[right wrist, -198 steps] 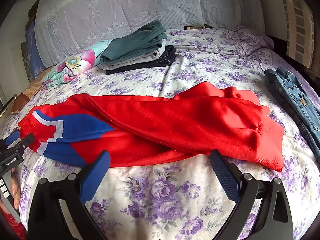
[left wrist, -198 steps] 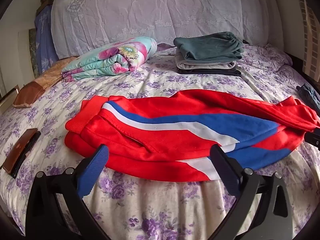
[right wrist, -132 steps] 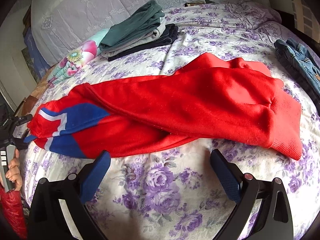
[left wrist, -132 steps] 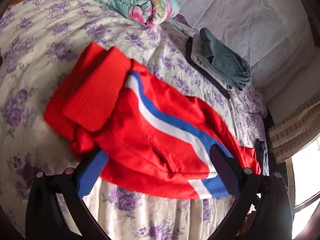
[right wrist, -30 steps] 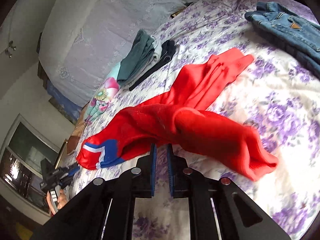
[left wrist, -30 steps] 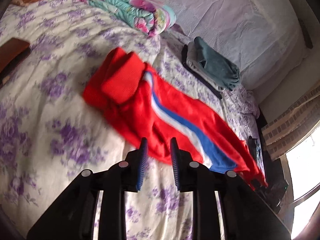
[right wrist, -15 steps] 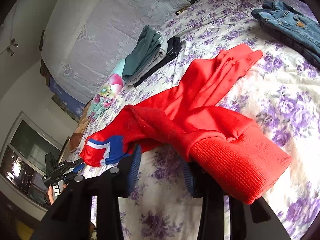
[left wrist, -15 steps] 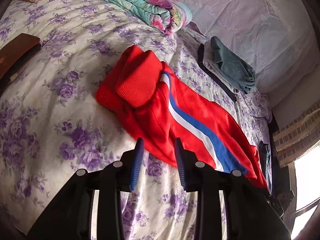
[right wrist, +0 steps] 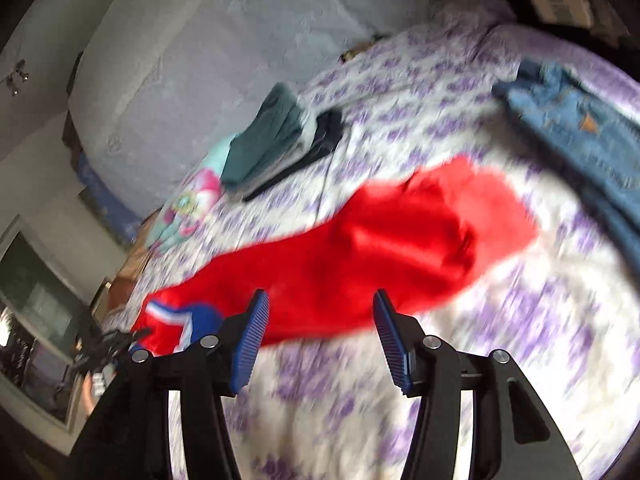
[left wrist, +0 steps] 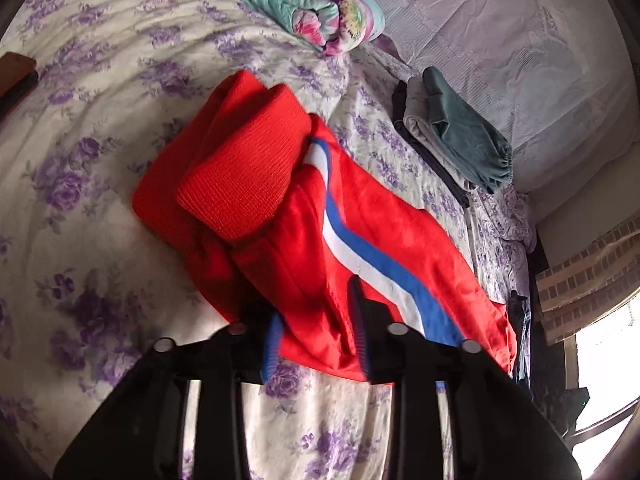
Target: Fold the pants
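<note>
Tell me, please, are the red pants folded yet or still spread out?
Mostly spread. The pants stretch lengthwise across the bed; only the ribbed waistband end is doubled over. The left gripper has fabric between its jaws.

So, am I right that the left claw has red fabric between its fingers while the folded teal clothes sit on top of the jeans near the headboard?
Not quite. The left claw does have the red pants between its fingers, but the folded teal clothes sit on a grey and dark stack on the bedsheet. The jeans lie apart, at the bed's other side, as the right wrist view shows.
</note>
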A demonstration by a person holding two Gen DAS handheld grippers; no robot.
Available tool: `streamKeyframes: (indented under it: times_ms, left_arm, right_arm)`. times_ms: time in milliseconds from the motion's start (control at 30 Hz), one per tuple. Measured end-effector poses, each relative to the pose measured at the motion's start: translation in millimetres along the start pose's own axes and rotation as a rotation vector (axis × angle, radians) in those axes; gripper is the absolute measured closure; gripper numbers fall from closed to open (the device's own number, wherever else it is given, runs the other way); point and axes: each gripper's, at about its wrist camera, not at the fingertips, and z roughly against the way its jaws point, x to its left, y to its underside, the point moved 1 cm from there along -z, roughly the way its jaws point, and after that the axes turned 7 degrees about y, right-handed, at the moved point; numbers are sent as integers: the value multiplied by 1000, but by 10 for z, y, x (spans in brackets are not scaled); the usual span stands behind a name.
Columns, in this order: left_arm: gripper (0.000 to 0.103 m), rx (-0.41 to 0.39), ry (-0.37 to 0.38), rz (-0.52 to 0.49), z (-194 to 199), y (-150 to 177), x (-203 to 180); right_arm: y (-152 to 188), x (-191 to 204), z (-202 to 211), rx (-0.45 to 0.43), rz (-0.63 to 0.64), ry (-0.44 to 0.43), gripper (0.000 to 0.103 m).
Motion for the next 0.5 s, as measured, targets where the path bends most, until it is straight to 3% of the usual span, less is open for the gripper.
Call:
streamKeyframes:
  times_ms: [133, 300, 500]
  left_arm:
    - [97, -46, 26, -32, 114, 22, -76]
    - [97, -123, 82, -84, 515, -23, -329]
    - [97, -140, 76, -129, 647, -75, -492]
  right_arm:
    - [199, -3, -157, 87, -73, -76, 49]
    - [183, -102, -283, 134, -206, -174, 49]
    - [242, -326, -414, 182, -326, -165, 54]
